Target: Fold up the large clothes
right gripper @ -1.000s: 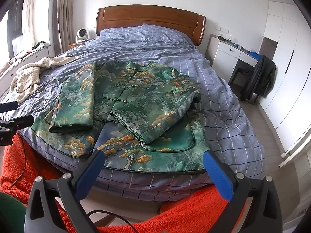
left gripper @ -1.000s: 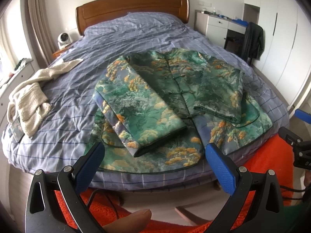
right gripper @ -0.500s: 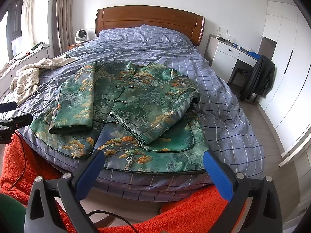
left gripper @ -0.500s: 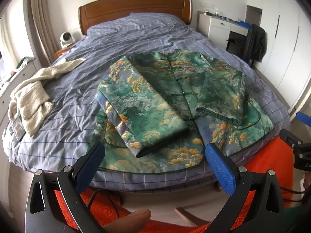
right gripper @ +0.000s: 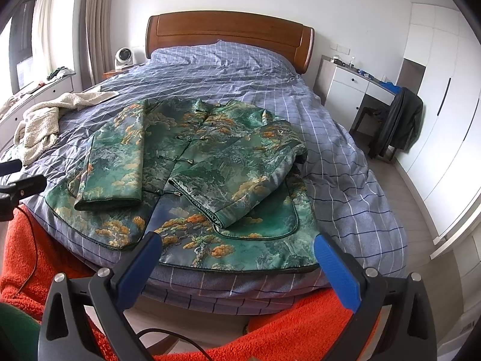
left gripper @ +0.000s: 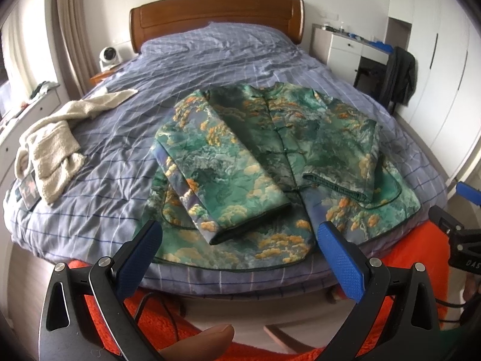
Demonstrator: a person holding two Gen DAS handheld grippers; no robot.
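A green brocade jacket (left gripper: 270,156) with orange tree patterns lies flat, front up, near the foot of the bed; it also shows in the right wrist view (right gripper: 207,165). Both sleeves are folded inward over the body. My left gripper (left gripper: 239,240) is open and empty, hovering just short of the jacket's bottom hem. My right gripper (right gripper: 237,249) is open and empty, also just in front of the hem, further right. Part of the right gripper shows in the left wrist view (left gripper: 460,225).
The bed (left gripper: 210,66) has a blue checked cover and a wooden headboard (left gripper: 216,15). A cream towel (left gripper: 51,144) lies at its left. An orange fuzzy cloth (right gripper: 285,328) lies below the grippers. A white desk and a chair with a dark jacket (right gripper: 396,123) stand right.
Both grippers have drifted slightly, so the jacket sits a little higher in view. The jacket has not moved and both grippers stay open.
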